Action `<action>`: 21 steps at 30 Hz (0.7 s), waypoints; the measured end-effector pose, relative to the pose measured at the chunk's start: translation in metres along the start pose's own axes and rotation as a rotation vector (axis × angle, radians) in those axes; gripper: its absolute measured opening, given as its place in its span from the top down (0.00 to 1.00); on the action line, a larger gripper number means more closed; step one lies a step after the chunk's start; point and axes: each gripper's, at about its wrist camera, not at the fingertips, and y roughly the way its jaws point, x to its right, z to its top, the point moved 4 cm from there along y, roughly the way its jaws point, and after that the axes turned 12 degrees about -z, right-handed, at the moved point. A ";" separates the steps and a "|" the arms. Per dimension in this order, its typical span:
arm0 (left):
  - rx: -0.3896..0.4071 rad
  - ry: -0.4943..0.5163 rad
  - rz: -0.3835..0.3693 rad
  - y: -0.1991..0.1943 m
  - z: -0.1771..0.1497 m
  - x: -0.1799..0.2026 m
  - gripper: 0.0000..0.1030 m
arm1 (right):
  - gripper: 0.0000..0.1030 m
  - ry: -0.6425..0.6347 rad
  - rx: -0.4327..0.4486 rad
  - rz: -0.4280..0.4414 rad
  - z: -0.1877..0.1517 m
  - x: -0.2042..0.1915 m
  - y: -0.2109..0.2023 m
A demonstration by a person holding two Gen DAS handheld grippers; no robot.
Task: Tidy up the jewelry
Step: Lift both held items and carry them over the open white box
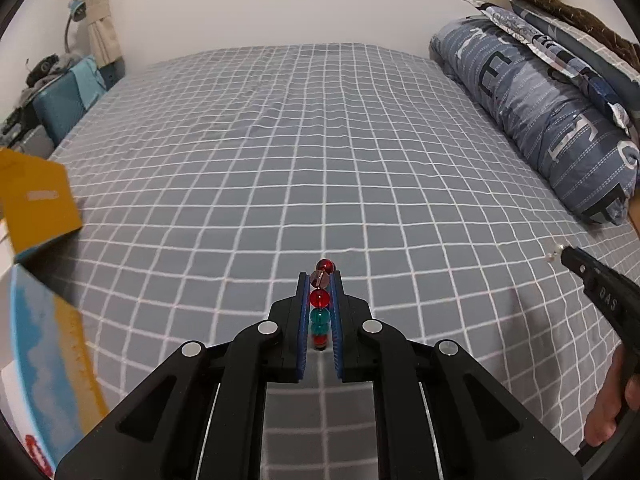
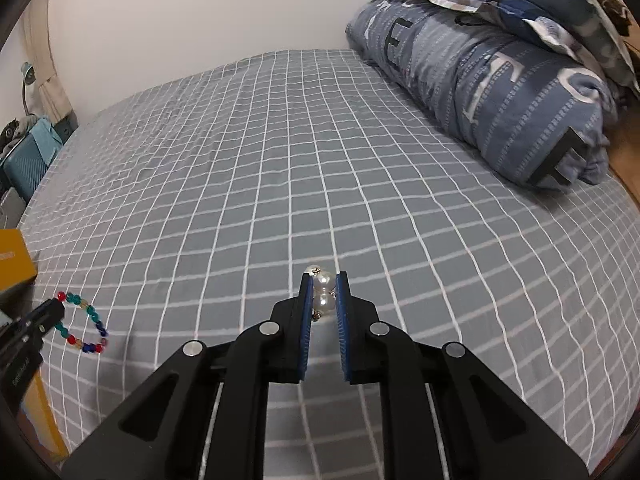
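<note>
- Now my left gripper is clamped on a beaded bracelet: red, teal and one pale clear bead sit stacked in a line between the blue pads, with one red bead poking out past the fingertips.
- Seen from the right wrist camera, the rest of that bracelet hangs as a loop of red, teal, blue and yellowish beads from the left gripper's tip at the left edge, above the sheet (whether its lowest beads touch the fabric I cannot tell).
- My right gripper is closed narrow on a pearl piece: two white pearls sit one behind the other between the pads, with small gold-coloured links showing at both ends.
- From the left wrist camera the right gripper comes in at the right edge, a bit of white pearl at its tip, and my hand wraps its handle lower down.
- Both pieces are held up off a bed covered in a grey sheet with a white grid, slightly rippled.
- A rolled blue duvet with large letters lies along the right side, with patterned pillows piled behind it.
- A yellow cardboard box sits at the left edge, near the left gripper.
- Beyond the bed's far left corner stand a teal suitcase and a cream curtain, against a white wall.
</note>
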 end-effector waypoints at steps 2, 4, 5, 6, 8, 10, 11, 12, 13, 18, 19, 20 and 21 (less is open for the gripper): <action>0.004 0.004 0.007 -0.013 -0.006 -0.005 0.91 | 0.89 -0.020 0.004 -0.016 -0.010 -0.002 -0.011; 0.007 0.004 0.008 -0.024 -0.012 -0.009 0.91 | 0.89 -0.025 0.002 -0.018 -0.018 -0.001 -0.017; 0.009 0.005 0.009 -0.028 -0.014 -0.010 0.91 | 0.89 -0.030 0.001 -0.019 -0.024 0.000 -0.021; 0.012 0.006 0.011 -0.033 -0.017 -0.010 0.91 | 0.89 -0.033 0.000 -0.024 -0.029 0.001 -0.024; 0.019 0.011 0.011 -0.044 -0.024 -0.011 0.91 | 0.89 -0.040 0.001 -0.030 -0.039 0.004 -0.031; 0.025 0.009 0.009 -0.056 -0.032 -0.014 0.91 | 0.89 -0.042 0.001 -0.027 -0.048 0.007 -0.038; 0.029 0.008 0.007 -0.062 -0.036 -0.015 0.91 | 0.89 -0.037 0.002 -0.024 -0.054 0.008 -0.043; 0.031 0.008 0.008 -0.066 -0.038 -0.017 0.91 | 0.89 -0.038 0.002 -0.021 -0.057 0.009 -0.046; 0.035 0.009 0.013 -0.071 -0.043 -0.019 0.91 | 0.89 -0.040 0.003 -0.020 -0.059 0.008 -0.048; 0.036 0.000 0.027 -0.088 -0.062 -0.030 0.91 | 0.89 -0.057 0.023 -0.008 -0.073 0.001 -0.069; 0.036 -0.004 0.031 -0.092 -0.066 -0.034 0.91 | 0.89 -0.061 0.025 -0.005 -0.076 -0.002 -0.073; 0.037 -0.007 0.034 -0.096 -0.070 -0.039 0.91 | 0.89 -0.069 0.030 0.000 -0.079 -0.006 -0.079; 0.039 -0.009 0.037 -0.099 -0.072 -0.041 0.91 | 0.89 -0.075 0.033 0.005 -0.080 -0.010 -0.082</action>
